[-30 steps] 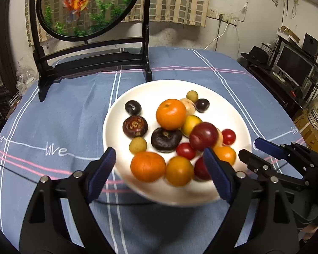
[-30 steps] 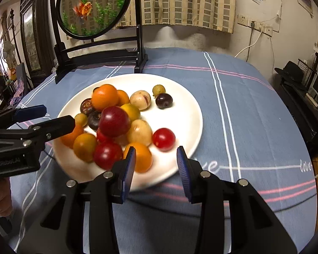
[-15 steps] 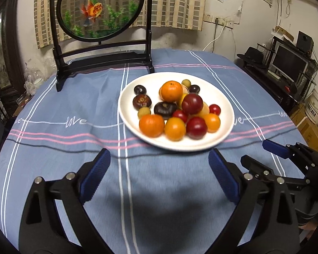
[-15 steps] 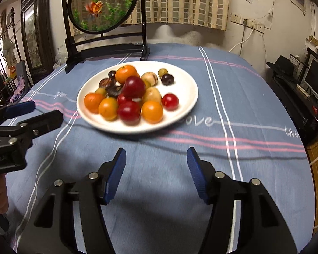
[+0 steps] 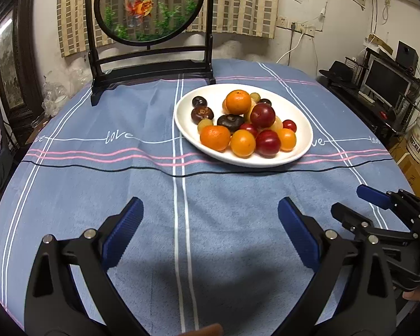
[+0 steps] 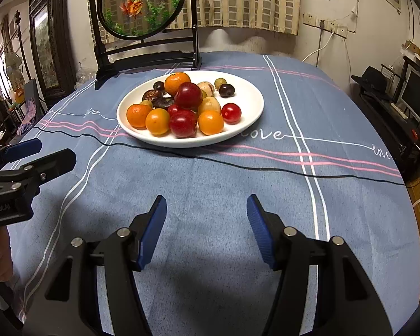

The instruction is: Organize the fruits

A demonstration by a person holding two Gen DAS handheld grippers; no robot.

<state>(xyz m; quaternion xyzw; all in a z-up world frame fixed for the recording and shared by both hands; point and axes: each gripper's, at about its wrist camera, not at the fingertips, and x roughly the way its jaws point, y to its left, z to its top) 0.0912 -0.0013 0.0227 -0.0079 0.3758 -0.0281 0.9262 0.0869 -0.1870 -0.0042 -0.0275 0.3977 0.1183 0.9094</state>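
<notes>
A white plate sits on the blue tablecloth, piled with several fruits: oranges, red plums, dark chestnut-like fruits and small cherry tomatoes. It also shows in the right wrist view. My left gripper is open and empty, well in front of the plate. My right gripper is open and empty, also near the table's front. Each gripper shows at the side of the other's view, the right one and the left one.
A round goldfish screen on a black stand stands at the back of the table. A thin black cable lies across the cloth in front of the plate. A desk with a monitor is to the right.
Both grippers have pulled back from the plate toward the table's front. The right gripper's jaws have opened wider. The plate and fruits have not moved.
</notes>
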